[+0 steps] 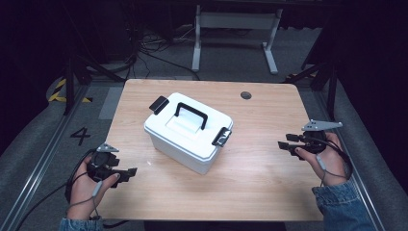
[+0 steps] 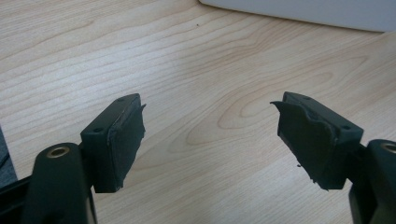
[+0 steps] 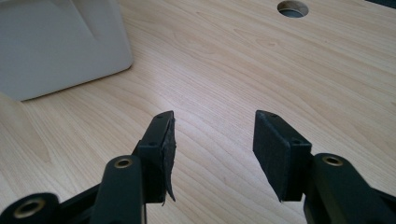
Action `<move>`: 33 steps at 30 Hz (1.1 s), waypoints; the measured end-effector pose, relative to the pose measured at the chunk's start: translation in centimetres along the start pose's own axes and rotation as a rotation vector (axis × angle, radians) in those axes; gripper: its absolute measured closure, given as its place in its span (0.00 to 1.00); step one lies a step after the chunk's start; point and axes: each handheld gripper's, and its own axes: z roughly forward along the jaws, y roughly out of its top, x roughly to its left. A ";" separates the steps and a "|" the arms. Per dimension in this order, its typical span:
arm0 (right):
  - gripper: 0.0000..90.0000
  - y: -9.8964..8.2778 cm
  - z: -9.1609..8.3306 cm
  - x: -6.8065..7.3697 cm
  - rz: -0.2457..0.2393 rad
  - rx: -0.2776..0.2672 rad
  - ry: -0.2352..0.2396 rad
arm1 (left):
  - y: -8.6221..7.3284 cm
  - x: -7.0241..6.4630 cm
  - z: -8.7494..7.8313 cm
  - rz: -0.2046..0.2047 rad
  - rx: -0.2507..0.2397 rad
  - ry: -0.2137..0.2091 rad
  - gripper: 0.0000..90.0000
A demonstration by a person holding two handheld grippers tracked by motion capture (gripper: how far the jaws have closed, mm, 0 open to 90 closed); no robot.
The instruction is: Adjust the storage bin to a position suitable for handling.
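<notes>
A white plastic box (image 1: 185, 134) with a black carry handle (image 1: 191, 114) and two black side latches (image 1: 221, 136) sits turned at an angle in the middle of the wooden table (image 1: 260, 163). My left gripper (image 1: 129, 172) rests near the table's front left, open and empty, a short way from the box. My right gripper (image 1: 285, 144) is at the right side, open and empty, pointing toward the box. In the left gripper view the gripper (image 2: 210, 135) has the box edge (image 2: 303, 11) far ahead. The right gripper view has its gripper (image 3: 215, 144) with the box wall (image 3: 60, 46) at upper left.
A round cable hole (image 1: 246, 95) is in the table's far right part, also seen as a hole (image 3: 292, 8). Beyond the table stand a white desk frame (image 1: 235, 29) and floor cables (image 1: 149, 48). Metal rails run along both sides of the table.
</notes>
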 end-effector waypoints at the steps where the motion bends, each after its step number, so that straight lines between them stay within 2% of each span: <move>1: 0.55 0.0 0.0 0.0 -0.001 -0.001 0.000 | 0.0 -0.1 -0.1 0.000 -0.004 0.001 0.26; 4: 0.54 0.1 0.0 0.0 -0.002 -0.003 0.002 | 0.0 -0.2 -0.1 -0.008 -0.009 0.005 0.26; 12: 0.54 0.1 -0.2 0.1 -0.003 -0.015 0.006 | 0.4 -0.2 0.2 0.007 -0.004 0.005 0.27; 23: 0.53 2.4 -0.1 2.5 -0.031 -0.067 0.112 | 0.1 -0.1 -0.7 0.005 -0.027 0.007 0.28; 27: 0.53 3.6 0.1 3.2 -0.058 -0.061 0.142 | -0.3 0.0 -1.0 -0.007 -0.026 0.007 0.28; 28: 0.53 3.9 0.1 3.4 -0.053 -0.063 0.154 | -0.4 0.1 -1.1 -0.003 -0.025 0.012 0.28; 29: 0.53 4.6 0.2 3.7 -0.063 -0.063 0.181 | -0.6 0.1 -1.3 -0.016 -0.024 0.009 0.28; 33: 0.52 5.7 0.4 4.2 -0.085 -0.058 0.190 | -1.2 0.1 -1.8 -0.024 -0.030 0.018 0.28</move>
